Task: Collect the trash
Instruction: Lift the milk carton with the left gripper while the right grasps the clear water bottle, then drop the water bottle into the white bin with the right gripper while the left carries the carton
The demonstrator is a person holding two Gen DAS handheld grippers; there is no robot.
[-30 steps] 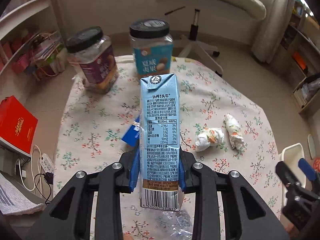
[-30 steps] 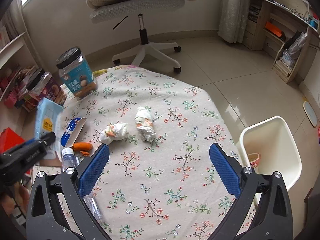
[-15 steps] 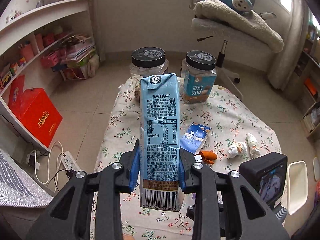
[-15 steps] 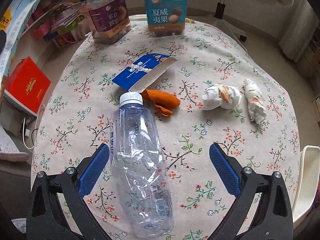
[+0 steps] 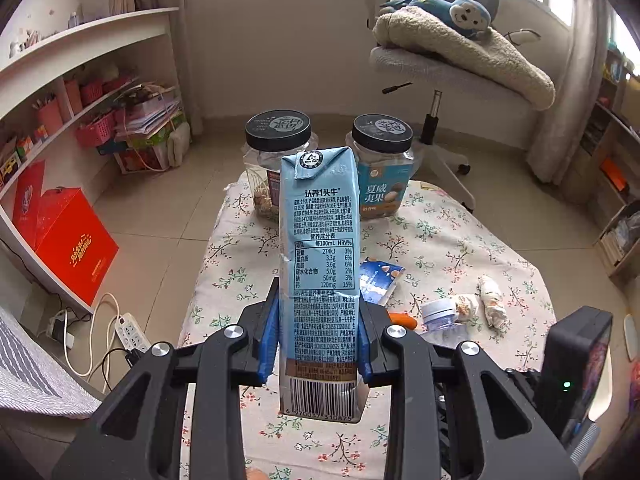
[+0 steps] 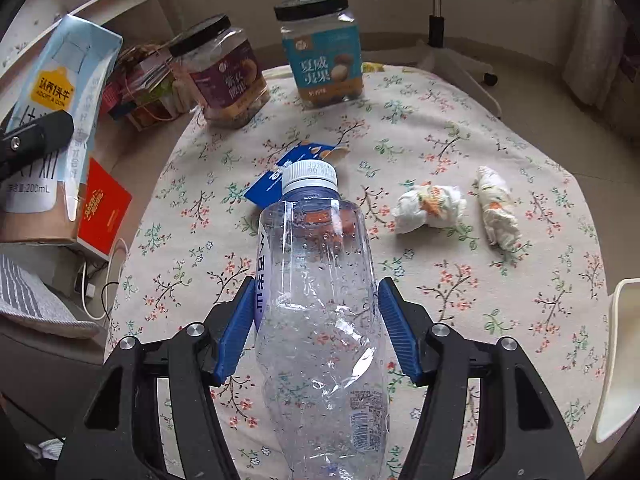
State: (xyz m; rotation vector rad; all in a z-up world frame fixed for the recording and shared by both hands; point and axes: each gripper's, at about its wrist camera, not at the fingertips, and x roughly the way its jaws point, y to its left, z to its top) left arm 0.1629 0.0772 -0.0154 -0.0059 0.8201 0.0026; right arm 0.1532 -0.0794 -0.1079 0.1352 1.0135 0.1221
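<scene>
Our left gripper (image 5: 318, 334) clamps the milk carton (image 5: 318, 276) upright between its pads — our right gripper (image 6: 316, 320) pinches the bottle (image 6: 320, 304), cap pointing far.

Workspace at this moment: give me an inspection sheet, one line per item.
Surface: table under a floral cloth.
Job's things: milk carton in the left gripper; plastic bottle between the right gripper's pads; two crumpled wrappers, blue packet, orange scrap on the cloth; white bin at the table's right edge.
Clutter: two lidded jars.
Grippers: left shut on carton; right closed around bottle.
Cables: power strip on floor.
Surroundings: office chair, shelves.
</scene>
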